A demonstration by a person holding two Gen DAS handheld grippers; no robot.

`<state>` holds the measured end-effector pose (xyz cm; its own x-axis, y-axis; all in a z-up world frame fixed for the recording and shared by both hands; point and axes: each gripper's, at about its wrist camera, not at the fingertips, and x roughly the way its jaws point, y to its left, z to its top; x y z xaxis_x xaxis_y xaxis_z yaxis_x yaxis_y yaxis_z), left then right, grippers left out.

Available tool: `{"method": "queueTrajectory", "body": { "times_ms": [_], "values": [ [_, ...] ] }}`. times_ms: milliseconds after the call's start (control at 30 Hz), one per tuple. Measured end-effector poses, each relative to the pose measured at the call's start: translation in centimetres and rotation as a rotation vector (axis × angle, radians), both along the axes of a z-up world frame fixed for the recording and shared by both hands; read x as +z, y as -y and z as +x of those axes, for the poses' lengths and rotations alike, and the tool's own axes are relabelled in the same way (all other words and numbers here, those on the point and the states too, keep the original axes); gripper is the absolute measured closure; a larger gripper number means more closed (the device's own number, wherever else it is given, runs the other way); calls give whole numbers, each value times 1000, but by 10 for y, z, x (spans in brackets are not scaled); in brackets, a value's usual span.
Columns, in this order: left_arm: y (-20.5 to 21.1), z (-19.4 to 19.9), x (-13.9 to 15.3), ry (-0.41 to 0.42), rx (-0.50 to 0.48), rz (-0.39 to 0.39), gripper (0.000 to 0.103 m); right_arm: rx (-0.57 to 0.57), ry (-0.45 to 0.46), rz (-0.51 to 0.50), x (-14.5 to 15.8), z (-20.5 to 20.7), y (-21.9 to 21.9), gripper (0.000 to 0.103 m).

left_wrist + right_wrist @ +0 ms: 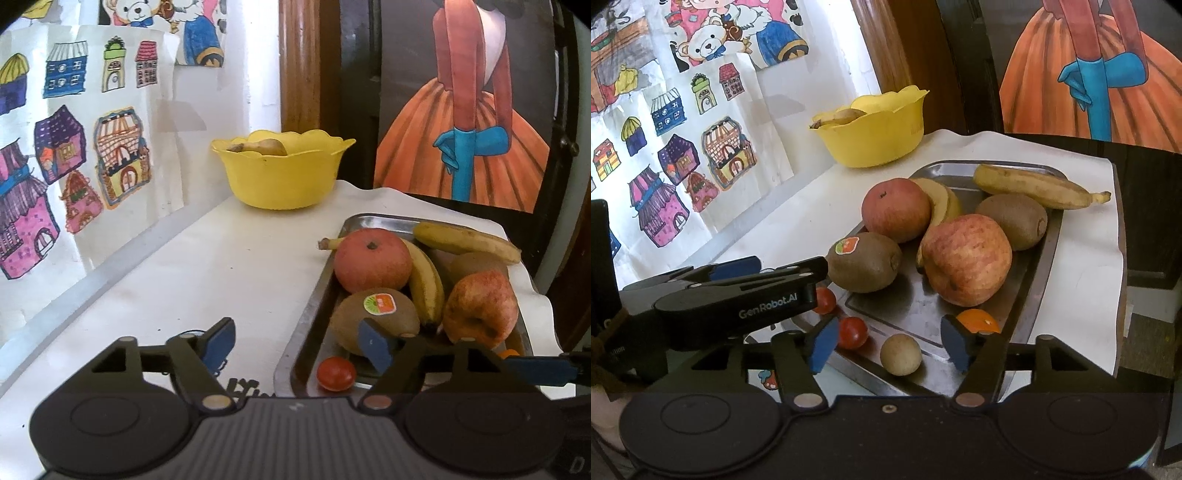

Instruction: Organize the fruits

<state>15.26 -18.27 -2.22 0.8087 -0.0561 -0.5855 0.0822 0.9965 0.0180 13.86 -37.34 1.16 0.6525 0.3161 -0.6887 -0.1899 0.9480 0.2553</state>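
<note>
A steel tray (1027, 280) holds two apples (966, 258) (895, 208), two kiwis (864, 262) (1012, 219), two bananas (1034, 186), cherry tomatoes (852, 332), a small round beige fruit (900, 354) and an orange fruit (979, 320). A yellow bowl (280, 177) at the back holds a banana (262, 147). My left gripper (299, 345) is open and empty over the tray's near left edge (295, 350), by the stickered kiwi (373, 317) and a tomato (336, 373). My right gripper (888, 343) is open and empty, its fingers either side of the beige fruit.
The tray lies on a white cloth (1082, 266) on a white table (192, 280). Paper drawings of houses (74, 166) hang on the left wall. A painting of a woman in an orange dress (461, 147) stands behind the tray. The left gripper's body (738, 299) crosses the right wrist view.
</note>
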Motion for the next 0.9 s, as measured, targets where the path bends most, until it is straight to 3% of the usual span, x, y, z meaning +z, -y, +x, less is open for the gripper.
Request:
{"method": "queueTrajectory", "body": {
  "times_ms": [400,900],
  "values": [
    [-15,-7,9,37,68,-26,4,2,24,-6,3,-7,-3,19],
    [-30,-12,13,45,82,-46,1,-85,61,-29,12,-20,-3,10]
  ]
}}
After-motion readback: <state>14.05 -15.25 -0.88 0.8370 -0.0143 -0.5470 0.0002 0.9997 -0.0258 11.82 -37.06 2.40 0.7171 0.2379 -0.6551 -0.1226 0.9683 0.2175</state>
